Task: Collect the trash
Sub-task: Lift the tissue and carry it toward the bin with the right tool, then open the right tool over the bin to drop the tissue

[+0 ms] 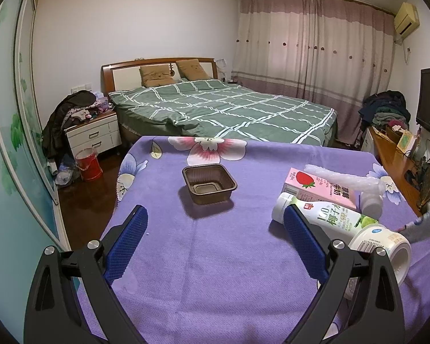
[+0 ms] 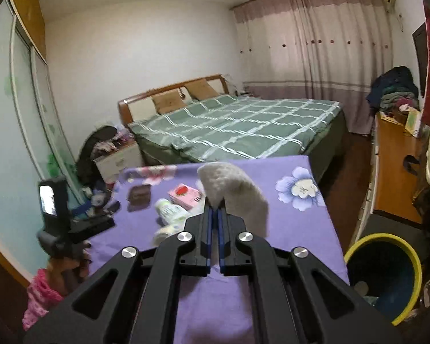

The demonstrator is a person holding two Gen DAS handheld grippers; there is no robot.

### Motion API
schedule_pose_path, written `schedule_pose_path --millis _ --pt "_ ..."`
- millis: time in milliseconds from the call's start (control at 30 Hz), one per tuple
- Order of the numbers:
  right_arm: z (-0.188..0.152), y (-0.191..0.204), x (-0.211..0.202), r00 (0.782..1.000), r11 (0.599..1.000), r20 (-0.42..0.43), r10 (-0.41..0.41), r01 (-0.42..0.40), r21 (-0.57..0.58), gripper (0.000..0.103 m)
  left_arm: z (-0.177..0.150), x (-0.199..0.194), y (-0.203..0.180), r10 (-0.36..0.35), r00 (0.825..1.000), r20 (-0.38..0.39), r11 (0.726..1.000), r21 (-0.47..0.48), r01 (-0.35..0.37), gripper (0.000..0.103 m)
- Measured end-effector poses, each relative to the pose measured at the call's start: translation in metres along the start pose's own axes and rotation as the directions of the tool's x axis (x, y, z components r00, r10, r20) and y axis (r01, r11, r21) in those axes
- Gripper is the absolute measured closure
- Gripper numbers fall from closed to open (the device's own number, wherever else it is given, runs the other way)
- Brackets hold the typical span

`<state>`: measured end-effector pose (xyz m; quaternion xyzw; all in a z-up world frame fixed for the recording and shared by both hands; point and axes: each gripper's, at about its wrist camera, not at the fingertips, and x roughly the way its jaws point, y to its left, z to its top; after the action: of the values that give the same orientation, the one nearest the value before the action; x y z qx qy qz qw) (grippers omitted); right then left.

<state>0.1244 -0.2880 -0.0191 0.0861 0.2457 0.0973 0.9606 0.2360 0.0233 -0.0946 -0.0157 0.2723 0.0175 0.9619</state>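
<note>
On the purple floral cloth (image 1: 215, 272) sit a brown plastic tray (image 1: 209, 186), a pink strawberry milk carton (image 1: 315, 189), a white-and-green drink bottle (image 1: 335, 219), a white cup (image 1: 387, 246) lying on its side, and a strip of bubble wrap (image 1: 347, 179). My left gripper (image 1: 215, 226) hovers open just short of the tray, nothing between its blue pads. My right gripper (image 2: 215, 209) is shut on a whitish fuzzy sheet (image 2: 235, 189), held up above the cloth (image 2: 286, 223). The tray (image 2: 140, 193), carton (image 2: 185, 195) and bottle (image 2: 169, 209) lie beyond it to the left.
A bin with a yellow rim (image 2: 412, 258) stands on the floor off the table's right edge. A bed (image 1: 229, 109) lies behind the table, a wooden desk (image 2: 395, 172) runs along the right wall. A hand in a pink sleeve (image 2: 40, 295) holds the left gripper.
</note>
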Motion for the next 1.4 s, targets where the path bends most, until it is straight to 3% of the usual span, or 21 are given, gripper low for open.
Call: schedule_pose_path --millis 233,433,600,733,1067,1233,1400 --pt "0.006 -0.012 -0.022 0.998 0.999 0.038 -0.048 0.048 0.013 0.100 0.000 0.000 0.000 -0.001 1.000 -0.001 1.000 0.001 0.001 0.009" --pt "0.003 -0.051 -0.028 0.981 0.979 0.026 -0.194 0.193 0.063 0.100 -0.001 0.001 -0.001 -0.002 1.000 -0.001 1.000 0.004 0.002 0.009" --pt "-0.010 -0.104 -0.024 0.932 0.924 -0.039 -0.359 0.361 0.121 0.099 -0.001 0.001 -0.002 -0.001 1.000 -0.003 1.000 0.007 0.001 0.009" --pt "-0.026 -0.145 -0.014 0.890 0.875 -0.109 -0.444 0.456 0.162 0.098 -0.003 0.004 -0.004 -0.001 1.000 -0.007 1.000 0.017 0.001 0.009" --pt "-0.053 -0.197 0.013 0.806 0.786 -0.228 -0.546 0.587 0.195 0.097 -0.004 0.004 -0.005 -0.004 1.000 -0.010 1.000 0.026 0.004 0.009" --pt "-0.060 -0.205 0.018 0.783 0.765 -0.244 -0.572 0.616 0.187 0.088 -0.004 0.004 -0.006 -0.008 1.000 -0.011 0.999 0.033 0.008 0.009" --pt "-0.061 -0.206 0.020 0.782 0.762 -0.241 -0.575 0.619 0.190 0.086 -0.003 0.003 -0.008 -0.011 1.000 -0.013 0.999 0.038 0.011 0.009"
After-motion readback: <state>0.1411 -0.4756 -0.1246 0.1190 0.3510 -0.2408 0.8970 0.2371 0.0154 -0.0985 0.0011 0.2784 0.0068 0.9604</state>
